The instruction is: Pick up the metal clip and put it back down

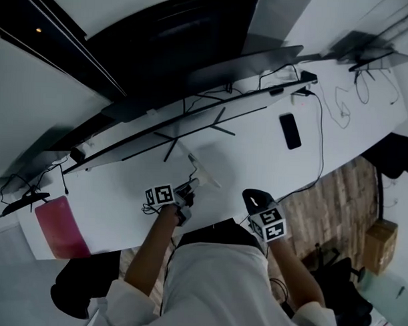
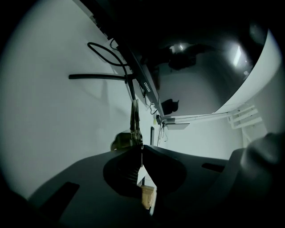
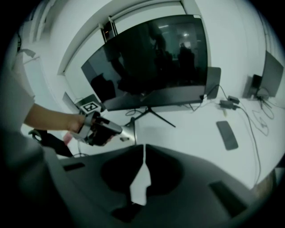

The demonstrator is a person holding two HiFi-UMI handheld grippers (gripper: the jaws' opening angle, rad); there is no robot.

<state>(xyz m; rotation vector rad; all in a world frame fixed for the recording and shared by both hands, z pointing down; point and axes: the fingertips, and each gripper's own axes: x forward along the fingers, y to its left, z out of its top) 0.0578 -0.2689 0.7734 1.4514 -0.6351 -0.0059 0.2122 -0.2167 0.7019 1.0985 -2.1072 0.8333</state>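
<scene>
The metal clip (image 2: pixel 133 127) is a thin silvery piece with a spring, and it sticks out from the tips of my left gripper (image 2: pixel 141 149), whose jaws are shut on it. In the head view the left gripper (image 1: pixel 187 190) is over the white table (image 1: pixel 244 160), near its front edge, left of centre. From the right gripper view the clip (image 3: pixel 126 134) glints just ahead of the left gripper (image 3: pixel 119 131). Whether the clip touches the table cannot be told. My right gripper (image 3: pixel 143 149) is shut with nothing between its jaws. It hovers by the front edge (image 1: pixel 255 196), right of the left one.
A large dark monitor (image 3: pixel 151 58) on a splayed stand (image 1: pixel 175 139) fills the back of the table. A black phone (image 1: pixel 290 130) and cables (image 1: pixel 320 123) lie to the right. A pink sheet (image 1: pixel 58 226) lies at the left end. A cardboard box (image 1: pixel 380 245) stands on the wooden floor.
</scene>
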